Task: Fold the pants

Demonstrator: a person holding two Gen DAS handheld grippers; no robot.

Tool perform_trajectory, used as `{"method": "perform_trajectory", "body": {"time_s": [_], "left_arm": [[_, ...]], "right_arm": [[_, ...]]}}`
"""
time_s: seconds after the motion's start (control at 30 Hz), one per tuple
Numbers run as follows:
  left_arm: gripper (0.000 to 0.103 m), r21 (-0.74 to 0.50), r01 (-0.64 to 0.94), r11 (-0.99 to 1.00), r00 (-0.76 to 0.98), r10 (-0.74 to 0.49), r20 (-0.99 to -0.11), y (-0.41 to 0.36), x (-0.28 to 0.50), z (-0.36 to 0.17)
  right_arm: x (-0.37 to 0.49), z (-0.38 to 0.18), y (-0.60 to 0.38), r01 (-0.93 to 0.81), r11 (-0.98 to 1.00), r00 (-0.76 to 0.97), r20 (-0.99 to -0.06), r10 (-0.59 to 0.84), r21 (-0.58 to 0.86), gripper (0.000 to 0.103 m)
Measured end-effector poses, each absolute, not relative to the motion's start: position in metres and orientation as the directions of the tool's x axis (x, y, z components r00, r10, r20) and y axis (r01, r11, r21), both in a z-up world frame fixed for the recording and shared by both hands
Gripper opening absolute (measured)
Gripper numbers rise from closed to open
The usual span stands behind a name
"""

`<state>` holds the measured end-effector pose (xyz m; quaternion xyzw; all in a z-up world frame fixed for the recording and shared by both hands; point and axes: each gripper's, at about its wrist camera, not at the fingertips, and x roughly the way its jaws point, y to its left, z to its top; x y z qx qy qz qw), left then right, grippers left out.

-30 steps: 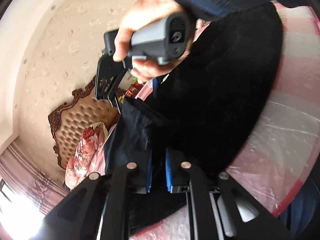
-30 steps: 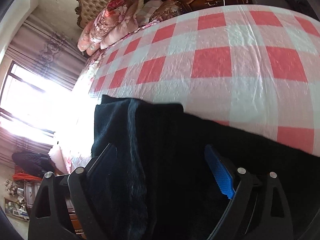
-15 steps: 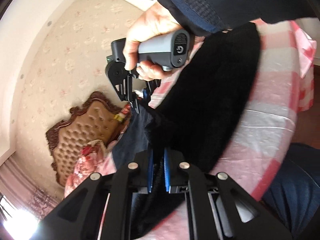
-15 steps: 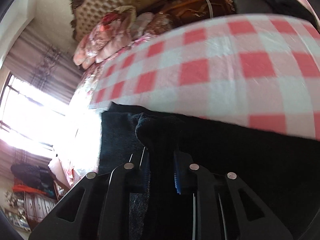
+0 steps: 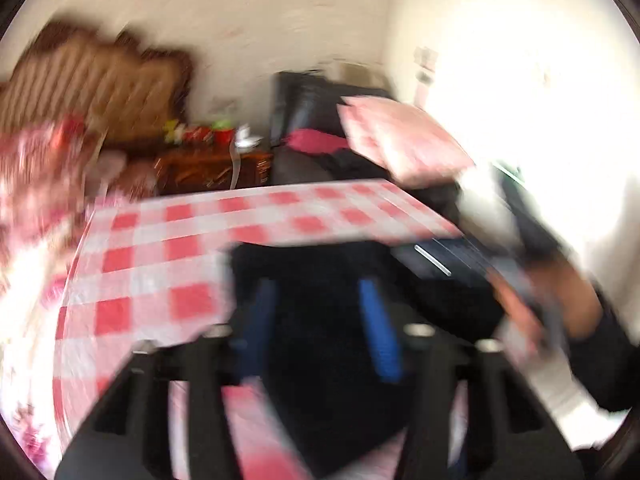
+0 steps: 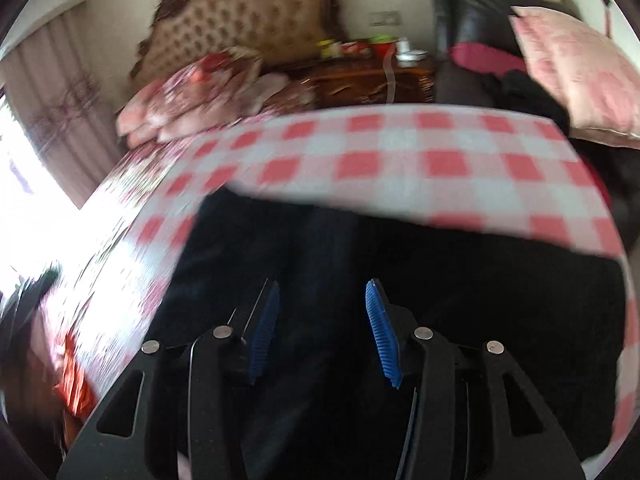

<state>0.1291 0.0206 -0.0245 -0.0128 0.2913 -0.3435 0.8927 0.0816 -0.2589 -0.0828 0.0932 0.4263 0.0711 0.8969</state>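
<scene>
Dark folded pants [image 6: 400, 264] lie on the red-and-white checked cover [image 6: 400, 160] near its front edge. They also show in the left wrist view [image 5: 320, 280], which is blurred by motion. My right gripper [image 6: 320, 320] is open just above the pants, blue pads apart, holding nothing. My left gripper [image 5: 316, 312] is open too, above the pants' left part. The hand holding the right gripper [image 5: 540, 300] shows blurred at the right of the left wrist view.
A tufted headboard [image 6: 248, 28] and floral bedding [image 6: 192, 92] stand at the back left. A wooden nightstand [image 6: 368, 80] with small items, a dark chair [image 6: 464, 40] and a pink pillow [image 6: 580, 72] are at the back right. Bright window light falls at left.
Both grippers were shut on the pants half a second ago; both have opened and let go. The left gripper swung round to face the bed, and the pants now lie flat.
</scene>
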Motion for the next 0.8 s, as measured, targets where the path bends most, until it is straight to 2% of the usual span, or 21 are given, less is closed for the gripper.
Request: {"method": "perform_trajectory", "body": {"time_s": [0.03,0.13,0.17,0.2,0.3,0.4,0.6,0.63,0.67,0.8], "left_arm": [[0.023,-0.276,0.598,0.753,0.568,-0.641,-0.517,0.035,0.161,-0.028],[0.022,-0.330,0.668,0.667,0.444,-0.713,-0.542,0.047,0.240,-0.036],[0.022,-0.317,0.731,0.605,0.364,-0.738,-0.569,0.039,0.255,-0.040],[0.022,-0.232,0.773,0.591,0.350,-0.702,-0.620,0.026,0.266,-0.045],[0.025,-0.087,0.851,0.518,0.312,-0.632,-0.709,-0.001,0.272,-0.061],[0.025,-0.015,0.900,0.436,0.275,-0.593,-0.757,-0.017,0.284,-0.077],[0.025,0.002,0.957,0.291,0.179,-0.581,-0.794,-0.036,0.305,-0.100],[0.024,0.000,0.962,0.272,0.165,-0.583,-0.795,-0.038,0.308,-0.100],[0.016,-0.020,0.969,0.246,0.134,-0.590,-0.796,-0.040,0.308,-0.098],[0.013,-0.022,0.989,0.149,0.063,-0.546,-0.835,-0.053,0.306,-0.107]], "right_arm": [[0.073,-0.090,-0.245,-0.049,0.977,0.616,-0.763,0.194,0.209,0.046],[0.057,-0.114,-0.216,-0.051,0.991,0.571,-0.811,0.128,0.121,0.046],[0.052,-0.123,-0.209,-0.043,0.996,0.558,-0.824,0.092,0.082,0.046],[0.053,-0.128,-0.206,-0.041,0.997,0.548,-0.833,0.077,0.065,0.046],[0.048,-0.133,-0.199,-0.043,0.999,0.549,-0.835,0.031,0.008,0.045],[0.045,-0.136,-0.194,-0.041,0.999,0.532,-0.847,0.004,-0.021,0.044],[0.044,-0.139,-0.189,-0.036,0.997,0.521,-0.853,-0.039,-0.067,0.044],[0.044,-0.138,-0.189,-0.032,0.998,0.517,-0.855,-0.036,-0.061,0.044],[0.043,-0.137,-0.189,-0.029,0.998,0.514,-0.857,-0.034,-0.057,0.044],[0.044,-0.137,-0.188,-0.023,0.998,0.504,-0.862,-0.041,-0.061,0.044]]}}
